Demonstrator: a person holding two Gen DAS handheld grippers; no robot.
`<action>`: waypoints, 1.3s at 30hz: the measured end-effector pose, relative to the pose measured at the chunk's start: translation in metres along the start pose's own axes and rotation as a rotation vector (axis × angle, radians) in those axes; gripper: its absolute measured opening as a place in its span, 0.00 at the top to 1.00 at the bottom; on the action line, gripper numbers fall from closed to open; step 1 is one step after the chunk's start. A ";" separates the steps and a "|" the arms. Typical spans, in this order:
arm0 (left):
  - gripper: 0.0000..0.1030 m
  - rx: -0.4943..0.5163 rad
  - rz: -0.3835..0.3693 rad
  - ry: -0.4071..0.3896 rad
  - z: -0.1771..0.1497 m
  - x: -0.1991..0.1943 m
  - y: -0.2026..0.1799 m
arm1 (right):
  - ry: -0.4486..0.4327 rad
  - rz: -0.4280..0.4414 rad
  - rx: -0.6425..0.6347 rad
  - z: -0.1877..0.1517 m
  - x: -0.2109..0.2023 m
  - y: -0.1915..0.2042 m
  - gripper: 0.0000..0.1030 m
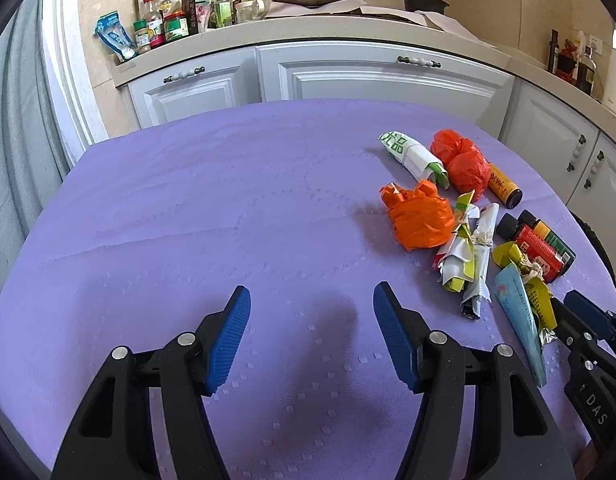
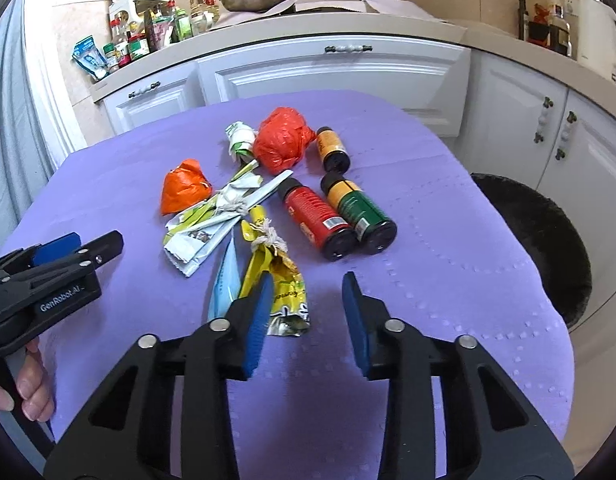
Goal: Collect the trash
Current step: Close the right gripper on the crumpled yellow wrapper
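Right wrist view — right gripper [image 2: 306, 312] jaws apart, nothing pinched, yellow wrapper [image 2: 282, 280] on the purple cloth [image 2: 448, 248] just ahead beside its left finger — left gripper [image 1: 312, 336] wide, empty, trash off right.

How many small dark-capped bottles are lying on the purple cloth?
3: a red bottle and a green-and-yellow bottle side by side, and a small orange bottle beyond them beside the red plastic bag. None looks hidden.
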State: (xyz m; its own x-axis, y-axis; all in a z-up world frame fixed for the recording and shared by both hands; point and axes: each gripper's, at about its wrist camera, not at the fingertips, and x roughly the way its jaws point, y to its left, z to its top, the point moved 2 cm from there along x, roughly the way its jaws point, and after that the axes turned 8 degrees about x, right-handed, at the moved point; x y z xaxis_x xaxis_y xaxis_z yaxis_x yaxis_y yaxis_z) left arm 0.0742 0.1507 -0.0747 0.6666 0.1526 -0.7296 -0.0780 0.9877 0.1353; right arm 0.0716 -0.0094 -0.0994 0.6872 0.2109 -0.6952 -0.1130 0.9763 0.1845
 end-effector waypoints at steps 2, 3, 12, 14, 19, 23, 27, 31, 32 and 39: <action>0.39 -0.001 0.000 0.000 0.000 0.000 0.000 | 0.013 0.019 0.002 0.000 0.001 0.002 0.76; 0.39 -0.001 -0.001 0.001 0.000 0.001 -0.001 | 0.014 0.023 0.002 0.000 0.001 0.002 0.78; 0.39 0.000 0.003 0.009 -0.002 0.002 -0.003 | 0.001 0.028 -0.018 -0.004 -0.001 0.009 0.87; 0.39 0.001 0.004 0.007 -0.002 0.001 -0.003 | -0.013 0.026 -0.022 -0.003 -0.004 0.009 0.89; 0.39 0.008 0.003 -0.002 -0.001 -0.003 -0.007 | -0.051 0.014 -0.041 -0.002 -0.014 0.011 0.91; 0.39 0.019 -0.004 -0.016 0.001 -0.009 -0.015 | -0.080 0.009 -0.040 -0.001 -0.025 0.006 0.95; 0.39 0.051 -0.014 -0.029 0.003 -0.015 -0.030 | -0.083 0.008 -0.023 -0.003 -0.029 -0.004 0.95; 0.39 0.070 -0.013 -0.034 0.003 -0.018 -0.039 | -0.061 0.034 0.017 -0.007 -0.027 -0.016 0.93; 0.39 0.070 -0.010 -0.035 0.004 -0.018 -0.040 | -0.059 0.039 0.026 -0.008 -0.027 -0.018 0.93; 0.39 0.054 0.009 -0.026 0.003 -0.016 -0.035 | -0.059 0.065 0.068 -0.008 -0.026 -0.022 0.69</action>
State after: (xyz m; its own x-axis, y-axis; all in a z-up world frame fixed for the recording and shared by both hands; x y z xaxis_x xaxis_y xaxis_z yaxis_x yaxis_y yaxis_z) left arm 0.0681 0.1137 -0.0659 0.6851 0.1597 -0.7107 -0.0446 0.9830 0.1779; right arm 0.0504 -0.0362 -0.0914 0.7209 0.2690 -0.6387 -0.1111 0.9545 0.2766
